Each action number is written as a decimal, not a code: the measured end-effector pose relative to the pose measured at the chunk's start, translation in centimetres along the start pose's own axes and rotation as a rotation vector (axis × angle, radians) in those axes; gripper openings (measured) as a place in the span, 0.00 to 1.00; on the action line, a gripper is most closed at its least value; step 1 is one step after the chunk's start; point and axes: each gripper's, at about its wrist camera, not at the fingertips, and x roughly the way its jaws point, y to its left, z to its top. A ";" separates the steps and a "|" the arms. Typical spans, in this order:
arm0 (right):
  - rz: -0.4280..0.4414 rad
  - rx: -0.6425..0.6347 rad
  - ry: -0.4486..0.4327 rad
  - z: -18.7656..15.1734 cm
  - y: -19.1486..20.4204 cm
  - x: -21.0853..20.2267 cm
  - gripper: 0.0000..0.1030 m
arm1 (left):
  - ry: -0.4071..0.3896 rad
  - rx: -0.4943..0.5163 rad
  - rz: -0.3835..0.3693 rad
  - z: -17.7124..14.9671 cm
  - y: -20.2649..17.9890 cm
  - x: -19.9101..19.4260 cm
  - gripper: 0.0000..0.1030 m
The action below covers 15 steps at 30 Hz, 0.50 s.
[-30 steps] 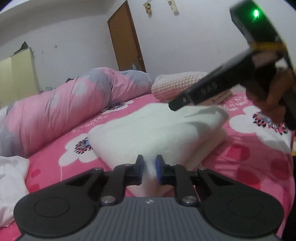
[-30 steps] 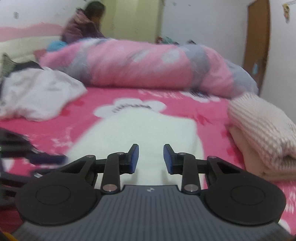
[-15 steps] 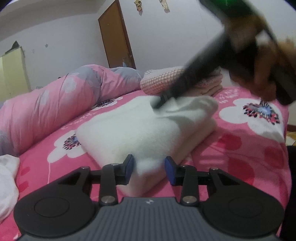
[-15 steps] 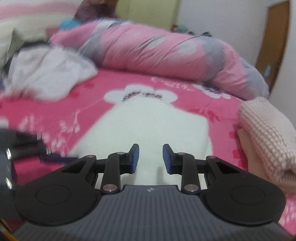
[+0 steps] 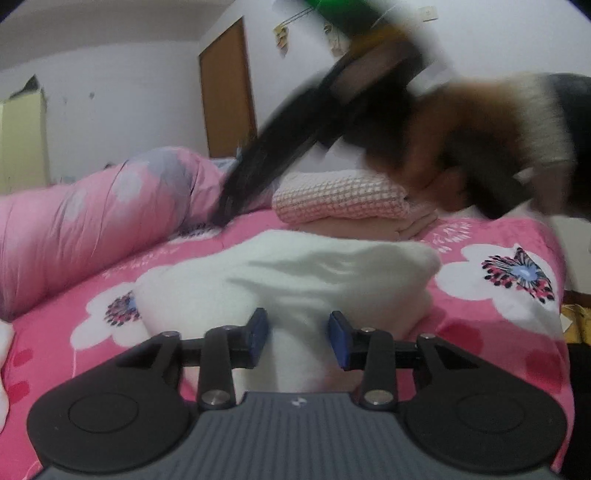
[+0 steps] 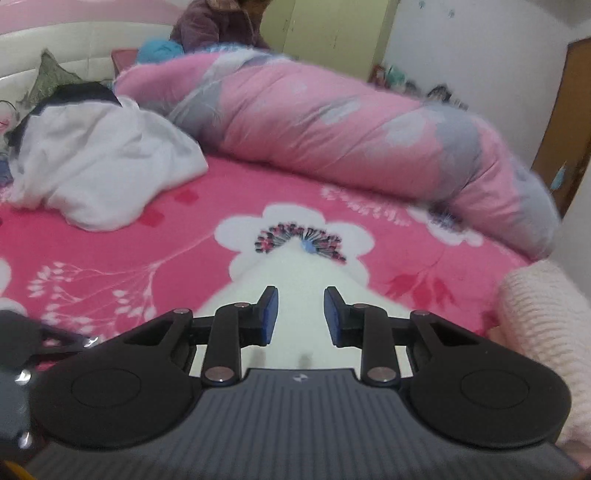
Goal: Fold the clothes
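the left hand-held gripper [image 5: 298, 334] has widened off the folded white garment [image 5: 295, 273]; the right hand-held gripper [image 6: 300, 314] hovers open, suggesting this fold is finished.

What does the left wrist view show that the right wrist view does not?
Only the left wrist view shows the right gripper from outside, blurred and raised, the hand holding it, and the open left gripper. Only the right wrist view shows a crumpled white garment, a seated person beyond the rolled quilt, and the right gripper's open pads. Both show the folded white garment, pink knit stack and floral bedspread.
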 end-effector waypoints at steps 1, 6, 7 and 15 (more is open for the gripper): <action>0.004 0.001 0.040 -0.6 -0.4 1.6 0.24 | 0.002 -0.003 -0.005 -0.2 0.0 0.3 0.47; 0.006 0.071 0.156 -1.8 -2.7 4.0 0.25 | 0.013 -0.020 -0.031 -1.2 0.2 1.7 0.50; -0.013 0.051 0.156 -0.8 -2.4 3.7 0.26 | 0.012 -0.027 -0.038 -1.3 0.2 1.7 0.50; 0.100 -0.108 0.158 3.5 0.2 11.5 0.25 | -0.001 -0.043 -0.041 -1.5 0.3 1.9 0.53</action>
